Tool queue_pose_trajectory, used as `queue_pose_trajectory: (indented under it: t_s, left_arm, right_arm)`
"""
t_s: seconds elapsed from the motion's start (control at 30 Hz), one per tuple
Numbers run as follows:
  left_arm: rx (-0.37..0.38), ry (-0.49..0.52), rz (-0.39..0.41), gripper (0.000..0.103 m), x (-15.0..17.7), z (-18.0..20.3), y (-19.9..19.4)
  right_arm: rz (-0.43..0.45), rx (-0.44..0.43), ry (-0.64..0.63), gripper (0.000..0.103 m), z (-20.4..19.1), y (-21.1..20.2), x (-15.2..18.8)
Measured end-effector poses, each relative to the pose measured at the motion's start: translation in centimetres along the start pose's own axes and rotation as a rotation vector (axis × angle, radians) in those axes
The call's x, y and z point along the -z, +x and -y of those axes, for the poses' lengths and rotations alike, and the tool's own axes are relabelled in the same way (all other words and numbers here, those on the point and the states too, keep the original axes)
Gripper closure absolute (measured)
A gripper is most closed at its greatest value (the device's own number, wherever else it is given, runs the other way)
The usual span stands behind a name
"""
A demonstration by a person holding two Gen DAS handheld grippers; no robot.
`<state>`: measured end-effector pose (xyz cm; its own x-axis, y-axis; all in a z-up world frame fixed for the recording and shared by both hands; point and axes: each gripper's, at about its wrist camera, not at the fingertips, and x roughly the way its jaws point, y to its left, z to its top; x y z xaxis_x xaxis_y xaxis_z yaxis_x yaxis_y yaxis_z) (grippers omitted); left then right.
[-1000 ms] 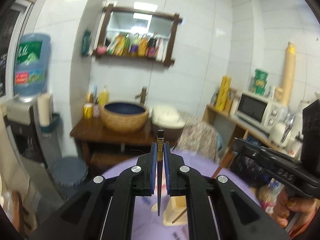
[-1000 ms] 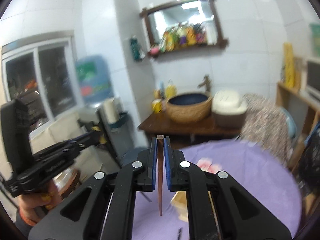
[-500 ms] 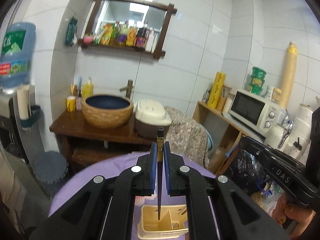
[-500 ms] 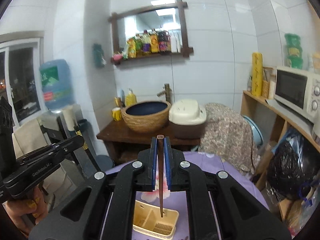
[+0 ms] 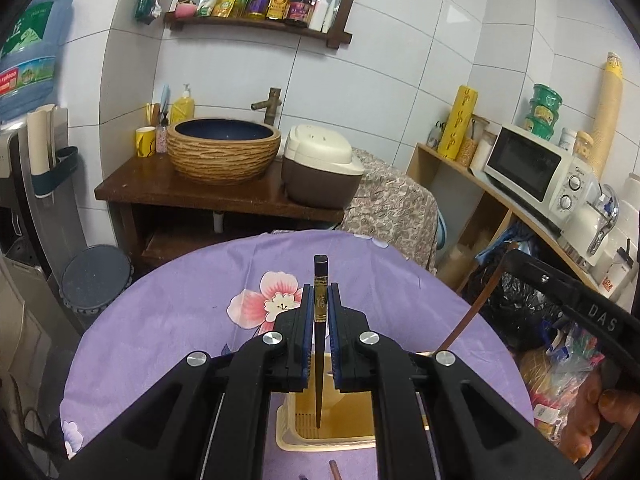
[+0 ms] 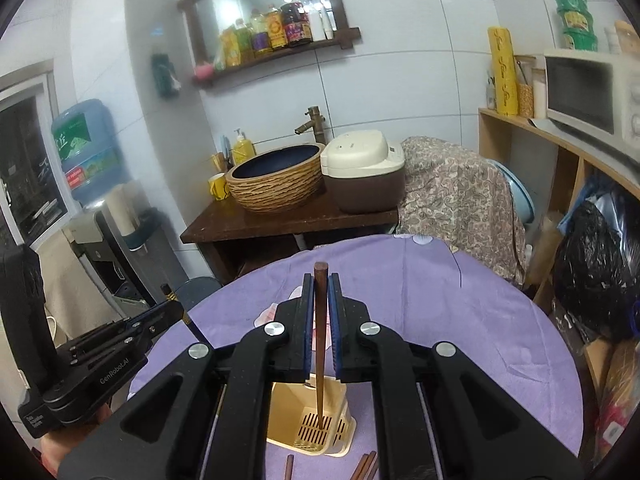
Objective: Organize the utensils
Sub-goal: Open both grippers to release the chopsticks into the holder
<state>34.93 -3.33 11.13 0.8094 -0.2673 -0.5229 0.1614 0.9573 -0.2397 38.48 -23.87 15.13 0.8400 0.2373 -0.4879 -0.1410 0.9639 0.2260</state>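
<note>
Two chopsticks, one clamped in each gripper, both aimed tip-down at one cream plastic slotted utensil holder (image 6: pixel 310 424).

My left gripper (image 5: pixel 320 300) is closed on a dark lacquered chopstick with a gold band (image 5: pixel 320 312), my right gripper (image 6: pixel 320 292) on a plain brown wooden chopstick (image 6: pixel 320 320); I grip each near its blunt top so the point hangs below the jaws over the holder. At least three more brown sticks (image 6: pixel 366 466) lie beneath my right jaws on the purple floral tablecloth (image 6: pixel 460 320).
</note>
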Motion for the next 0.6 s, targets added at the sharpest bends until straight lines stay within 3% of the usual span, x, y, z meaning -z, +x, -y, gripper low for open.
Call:
queue_pose_trajectory:
  t_s: [0.17,0.27,0.3,0.33,0.37,0.47,0.53,0.6]
  left_arm:
    - [-0.004,-0.021,-0.020,0.095,0.2,-0.3,0.6]
    - [-0.003,-0.021,-0.024,0.088,0.3,-0.3,0.6]
    - [0.000,-0.023,-0.024,0.073,0.4,-0.2,0.5]
    - [0.000,-0.025,-0.025,0.051,0.4,-0.1,0.4]
    - [-0.004,-0.025,-0.021,0.044,0.6,-0.1,0.1]
    - [-0.010,0.009,-0.005,0.036,1.2,0.2,-1.0]
    - [-0.006,0.028,-0.014,0.024,1.9,0.1,-1.8]
    - [0.020,0.037,-0.015,0.020,2.8,-0.1,-2.9]
  right_arm:
    - [0.008,0.001,0.028,0.095,1.1,0.6,0.4]
    - [0.009,0.005,0.032,0.088,1.5,0.6,0.9]
    - [0.014,0.012,0.035,0.071,1.6,0.5,1.1]
    - [0.022,0.012,0.041,0.054,1.8,0.3,1.3]
    - [0.037,0.013,0.053,0.049,2.0,0.0,1.6]
    - [0.057,0.027,0.060,0.045,2.4,-0.6,2.1]
    - [0.072,0.048,0.049,0.039,2.6,-1.5,2.8]
    - [0.086,0.071,0.035,0.038,2.7,-2.5,3.7]
